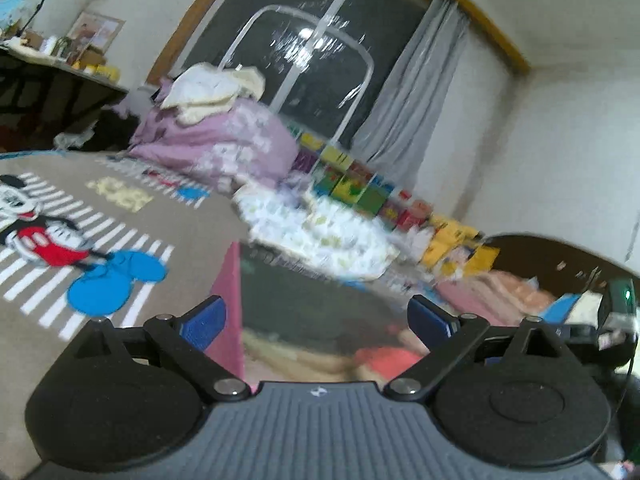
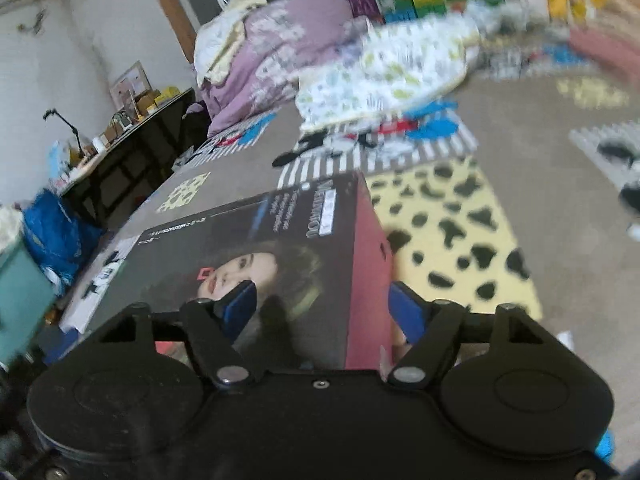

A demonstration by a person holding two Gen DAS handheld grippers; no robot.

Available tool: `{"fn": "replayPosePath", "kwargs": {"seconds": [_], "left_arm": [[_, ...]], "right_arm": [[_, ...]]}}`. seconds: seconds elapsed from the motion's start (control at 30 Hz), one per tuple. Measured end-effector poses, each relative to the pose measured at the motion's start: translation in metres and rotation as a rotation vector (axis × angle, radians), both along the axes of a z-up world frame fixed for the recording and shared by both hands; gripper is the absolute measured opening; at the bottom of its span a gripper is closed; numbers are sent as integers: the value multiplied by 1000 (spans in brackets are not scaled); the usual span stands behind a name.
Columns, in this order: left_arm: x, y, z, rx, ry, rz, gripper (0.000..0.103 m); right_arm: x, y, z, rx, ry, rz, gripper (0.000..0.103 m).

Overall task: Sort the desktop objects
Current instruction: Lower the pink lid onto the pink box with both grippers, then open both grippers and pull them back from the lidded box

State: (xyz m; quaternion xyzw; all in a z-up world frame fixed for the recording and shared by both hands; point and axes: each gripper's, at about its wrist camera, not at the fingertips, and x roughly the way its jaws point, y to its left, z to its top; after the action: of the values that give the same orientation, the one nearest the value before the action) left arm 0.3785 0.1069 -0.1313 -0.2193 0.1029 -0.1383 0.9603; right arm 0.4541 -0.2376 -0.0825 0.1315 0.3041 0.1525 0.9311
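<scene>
Right tool straddles dark box; rug beneath.

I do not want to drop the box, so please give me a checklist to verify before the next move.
1. The box lies between the fingers of the right gripper: ok.
2. Both pads press on the box: cannot tell.
3. The left gripper is open and empty: ok.
4. Both views are sharp: not ok, blurred.
5. The place where the box should go is in view: cannot tell.

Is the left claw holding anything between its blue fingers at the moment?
No, the left claw stands open, with only blurred floor clutter visible in the gap.
</scene>
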Motion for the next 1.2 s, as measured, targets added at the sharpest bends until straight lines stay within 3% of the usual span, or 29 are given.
{"fn": "replayPosePath", "kwargs": {"seconds": [0.1,0.23,0.33,0.5,0.6,0.8,1.0,1.2], "left_arm": [[-1,-9,3,23,-14,-52,97],[7,-27,-1,109,64,-54,98],[7,-38,1,204,73,-48,98],[5,-39,4,202,101,-51,99],[-3,-42,7,226,117,-44,99],[-32,-31,9,89,196,25,100],[-70,-38,12,120,268,26,100],[-111,-62,20,264,325,69,100]], "right_arm": [[-13,15,6,-54,-55,64,75],[-16,36,2,-175,-71,129,76],[-9,34,4,-155,-43,140,81],[-14,35,6,-155,-23,138,82],[-32,41,9,-166,-10,117,90],[-83,38,6,-121,11,36,93],[-140,36,2,-96,57,-17,101],[-188,39,7,-86,76,-23,101]]}}
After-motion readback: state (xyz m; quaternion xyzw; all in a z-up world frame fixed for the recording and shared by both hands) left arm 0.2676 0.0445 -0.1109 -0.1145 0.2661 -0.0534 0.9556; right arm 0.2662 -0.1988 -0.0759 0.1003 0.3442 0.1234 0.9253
